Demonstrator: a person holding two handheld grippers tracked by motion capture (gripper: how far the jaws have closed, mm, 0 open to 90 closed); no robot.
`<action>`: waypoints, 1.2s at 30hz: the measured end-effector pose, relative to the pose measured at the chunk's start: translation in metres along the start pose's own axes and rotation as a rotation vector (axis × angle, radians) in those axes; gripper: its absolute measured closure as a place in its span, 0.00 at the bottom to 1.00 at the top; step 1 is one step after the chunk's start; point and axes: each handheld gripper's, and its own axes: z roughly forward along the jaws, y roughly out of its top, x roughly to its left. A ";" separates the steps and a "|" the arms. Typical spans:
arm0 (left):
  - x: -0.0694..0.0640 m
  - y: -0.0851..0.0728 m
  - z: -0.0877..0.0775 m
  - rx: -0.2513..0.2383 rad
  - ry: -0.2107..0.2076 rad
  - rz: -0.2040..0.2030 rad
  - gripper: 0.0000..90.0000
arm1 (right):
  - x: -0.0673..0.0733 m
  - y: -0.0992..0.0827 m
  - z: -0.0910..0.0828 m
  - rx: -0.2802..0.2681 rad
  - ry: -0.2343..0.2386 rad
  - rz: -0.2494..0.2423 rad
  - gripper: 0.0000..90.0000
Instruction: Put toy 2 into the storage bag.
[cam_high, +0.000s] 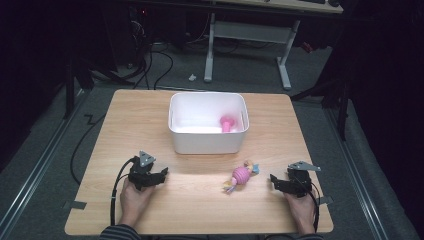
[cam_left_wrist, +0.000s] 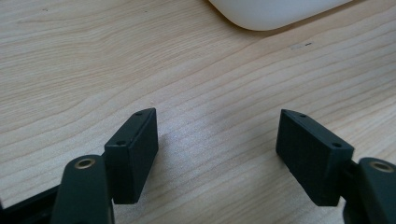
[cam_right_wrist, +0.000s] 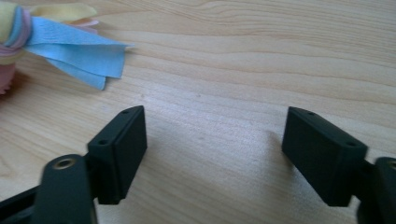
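A white bin (cam_high: 208, 139) stands at the table's middle rear with a pink toy (cam_high: 227, 123) inside at its right. A pink candy-shaped toy (cam_high: 241, 175) with blue and yellow cloth ends lies in front of the bin. My right gripper (cam_high: 273, 180) rests on the table to that toy's right, open, nothing between its jaws. In the right gripper view the toy's blue cloth end (cam_right_wrist: 79, 53) lies ahead to the left of my gripper (cam_right_wrist: 215, 116). My left gripper (cam_high: 164, 173) rests open at the front left; a corner of the bin (cam_left_wrist: 275, 11) shows beyond my empty jaws (cam_left_wrist: 219, 114).
The wooden table (cam_high: 200, 210) is bare wood around the bin and toy. Cables trail off its left side onto the grey floor. A desk frame (cam_high: 250, 35) stands beyond the far edge. Hands and a striped sleeve enter from the bottom.
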 end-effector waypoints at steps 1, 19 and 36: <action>0.000 0.000 0.000 0.001 0.000 0.001 0.33 | 0.000 0.000 -0.002 -0.006 0.007 0.010 0.30; 0.000 0.000 0.000 0.003 0.004 -0.002 0.32 | 0.020 0.003 -0.036 -0.036 0.059 -0.024 0.37; 0.000 0.000 0.000 0.003 0.003 -0.002 0.32 | 0.062 0.023 -0.048 -0.046 0.151 -0.161 0.34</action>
